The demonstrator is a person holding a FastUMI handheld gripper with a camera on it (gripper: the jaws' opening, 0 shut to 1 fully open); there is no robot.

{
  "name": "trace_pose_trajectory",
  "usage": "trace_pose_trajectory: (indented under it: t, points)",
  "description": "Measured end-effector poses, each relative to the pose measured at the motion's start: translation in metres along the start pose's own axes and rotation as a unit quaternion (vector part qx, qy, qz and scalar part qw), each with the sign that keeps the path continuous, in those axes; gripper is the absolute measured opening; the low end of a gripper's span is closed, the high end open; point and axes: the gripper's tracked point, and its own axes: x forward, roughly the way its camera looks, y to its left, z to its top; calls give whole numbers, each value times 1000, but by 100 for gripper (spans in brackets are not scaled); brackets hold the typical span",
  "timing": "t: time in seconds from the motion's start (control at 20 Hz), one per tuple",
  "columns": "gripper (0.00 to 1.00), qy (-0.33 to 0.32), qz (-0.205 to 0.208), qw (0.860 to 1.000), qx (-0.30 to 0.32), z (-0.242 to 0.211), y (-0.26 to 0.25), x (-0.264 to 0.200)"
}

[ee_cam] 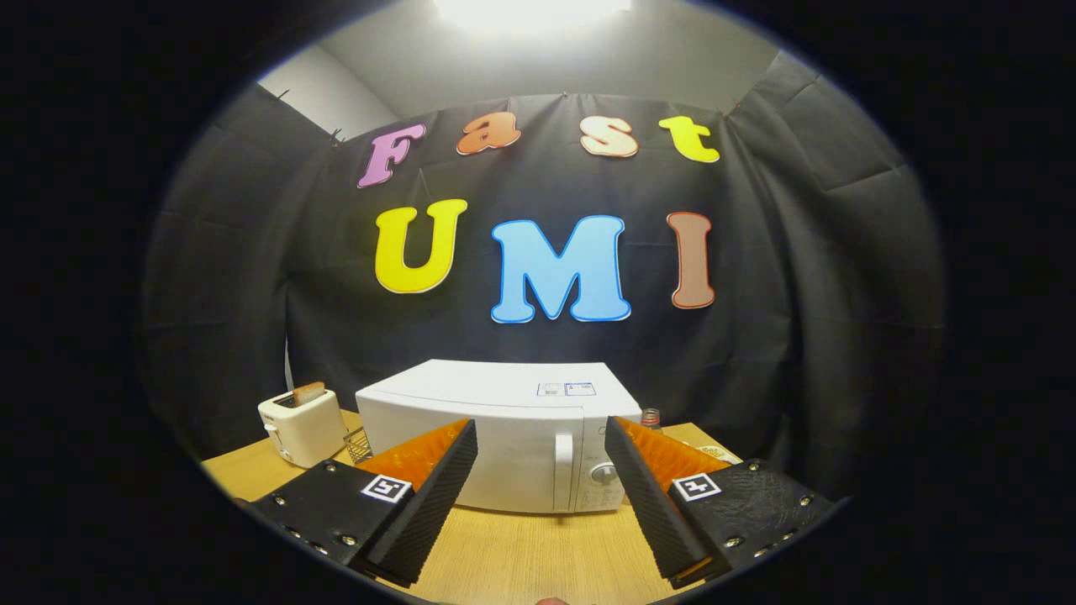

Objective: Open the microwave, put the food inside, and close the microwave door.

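A white microwave (504, 437) stands on the wooden table, its door shut, with a vertical handle (563, 470) and a round knob (602, 472) on its right side. My gripper (540, 441) is open, held apart from the microwave with nothing between its fingers; the door handle lies just beyond the gap between them. A slice of toast (308, 392) sticks up out of a white toaster (303, 428) to the left of the microwave.
A small wire basket (357, 444) sits between toaster and microwave. A bottle top (651, 417) shows behind the microwave's right corner. Bare wooden table (521, 546) lies between my fingers and the microwave. Black cloth walls close the booth behind.
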Motion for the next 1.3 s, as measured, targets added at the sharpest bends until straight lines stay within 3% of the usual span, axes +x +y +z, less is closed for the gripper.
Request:
trace_pose_trajectory:
  t: [0.5, 1.0, 1.1, 1.3]
  points:
    - [98, 58, 3, 998, 3, -68, -19, 86]
    - [98, 123, 2, 992, 4, -134, -29, 127]
    - [87, 132, 5, 991, 3, -143, -28, 130]
    - [56, 140, 10, 990, 8, -149, -26, 134]
